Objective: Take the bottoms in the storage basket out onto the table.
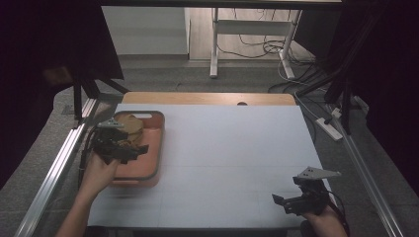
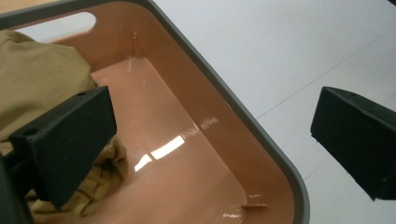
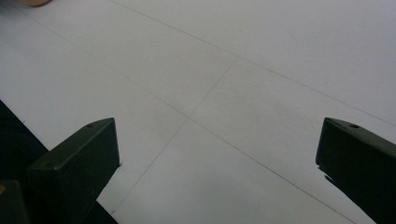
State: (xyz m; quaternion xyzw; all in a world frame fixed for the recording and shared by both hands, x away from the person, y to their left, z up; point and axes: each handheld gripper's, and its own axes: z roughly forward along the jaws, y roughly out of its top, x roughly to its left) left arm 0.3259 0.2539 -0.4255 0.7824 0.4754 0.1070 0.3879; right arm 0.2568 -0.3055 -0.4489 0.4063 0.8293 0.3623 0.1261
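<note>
A salmon-coloured tray (image 1: 153,148) with a grey rim sits at the left side of the white surface (image 1: 232,158). It is a rectangular tub with rounded corners, and its long axis runs from the near edge of the surface toward the far edge; a handle slot is cut through its far wall. Inside it lies a bundle of tan cloth (image 1: 129,124), crumpled and heaped in the far left part of the tray, touching the floor of the tray and reaching up to about rim height. The near and right parts of the tray floor are bare and glossy, catching a streak of reflected light in the left gripper view.

The left gripper (image 1: 129,150) hangs over the tray, aimed to the right and slightly away, its jaws spread wide and holding nothing. In the left gripper view one jaw stands right in front of the cloth (image 2: 37,79), while the other sits out beyond the tray's right rim (image 2: 261,126), over the white surface.

The right gripper (image 1: 282,201) is at the near right corner of the surface, well apart from the tray, pointing left. Its jaws are also spread wide with nothing between them, and the right gripper view looks along them at bare white surface (image 3: 224,70) crossed by faint seam lines.
</note>
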